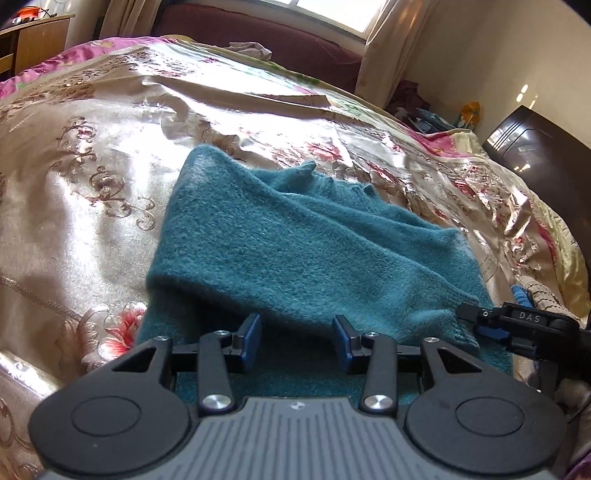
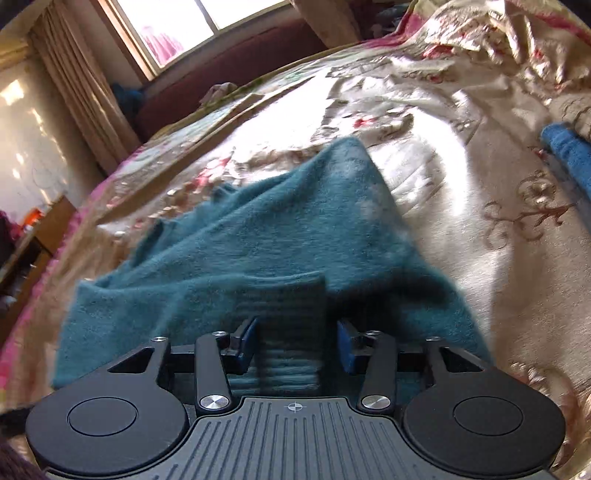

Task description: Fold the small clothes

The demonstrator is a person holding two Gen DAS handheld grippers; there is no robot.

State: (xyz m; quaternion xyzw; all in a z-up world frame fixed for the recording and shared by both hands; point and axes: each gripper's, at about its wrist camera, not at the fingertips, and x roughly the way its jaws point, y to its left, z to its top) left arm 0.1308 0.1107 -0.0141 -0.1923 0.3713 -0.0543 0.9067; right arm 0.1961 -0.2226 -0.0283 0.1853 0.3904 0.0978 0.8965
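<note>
A teal fuzzy knit sweater (image 1: 295, 240) lies partly folded on a shiny floral bedspread (image 1: 92, 166). My left gripper (image 1: 297, 341) is open over the sweater's near edge, with nothing between its blue pads. My right gripper (image 2: 295, 341) is open, with the sweater's ribbed hem (image 2: 291, 317) lying between its blue pads, not pinched. The sweater (image 2: 258, 229) rises in a fold ahead of the right gripper. The right gripper also shows at the lower right of the left wrist view (image 1: 517, 325).
A blue cloth (image 2: 569, 155) lies on the bed at the right. A dark red headboard (image 1: 258, 29) and a window are at the back. A wooden desk (image 1: 33, 40) stands far left. A dark cabinet (image 1: 539, 147) stands at the right.
</note>
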